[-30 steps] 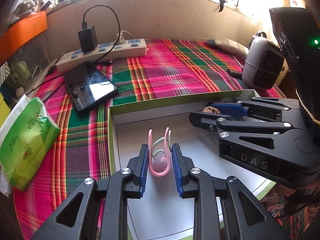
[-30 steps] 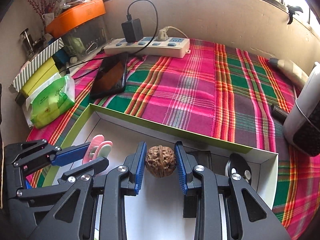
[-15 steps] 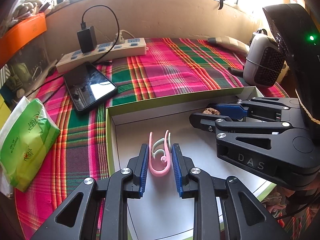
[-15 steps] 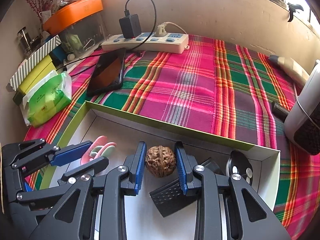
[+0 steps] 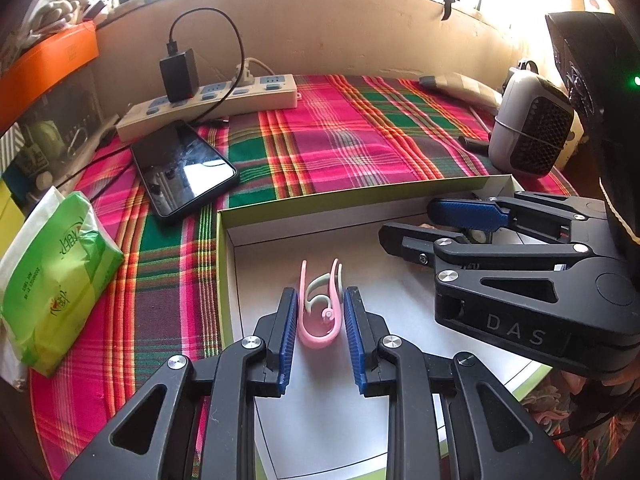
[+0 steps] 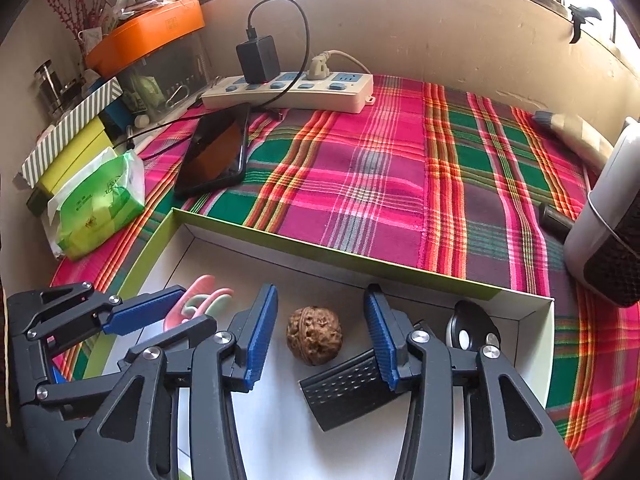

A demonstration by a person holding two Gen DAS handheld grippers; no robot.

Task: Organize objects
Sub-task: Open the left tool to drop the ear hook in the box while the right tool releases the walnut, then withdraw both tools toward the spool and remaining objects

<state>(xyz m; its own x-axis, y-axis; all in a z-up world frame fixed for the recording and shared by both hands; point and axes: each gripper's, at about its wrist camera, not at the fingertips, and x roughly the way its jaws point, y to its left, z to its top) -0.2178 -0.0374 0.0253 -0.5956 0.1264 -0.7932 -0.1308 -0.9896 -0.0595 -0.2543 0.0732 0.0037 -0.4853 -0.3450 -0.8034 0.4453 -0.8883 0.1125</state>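
Observation:
A white box with a green rim (image 6: 360, 262) lies on the plaid cloth. Inside it, a brown walnut (image 6: 314, 335) rests on the floor between the fingers of my right gripper (image 6: 321, 292). That gripper's jaws are opening, with a gap on each side of the nut. My left gripper (image 5: 321, 292) is shut on a pink and pale-green clip (image 5: 320, 332), held upright just over the box floor near its left wall. From the left wrist view the right gripper (image 5: 408, 220) sits deeper in the box, to the right.
A black perforated piece (image 6: 344, 392) and a black oval fob (image 6: 472, 328) lie in the box's right part. Beyond the box are a phone (image 5: 184, 168), a power strip (image 5: 208, 104), a green tissue pack (image 5: 52, 276) and a white device (image 5: 528, 136).
My right gripper's jaws have spread away from the walnut, which now sits free on the box floor. The left gripper keeps its hold on the clip.

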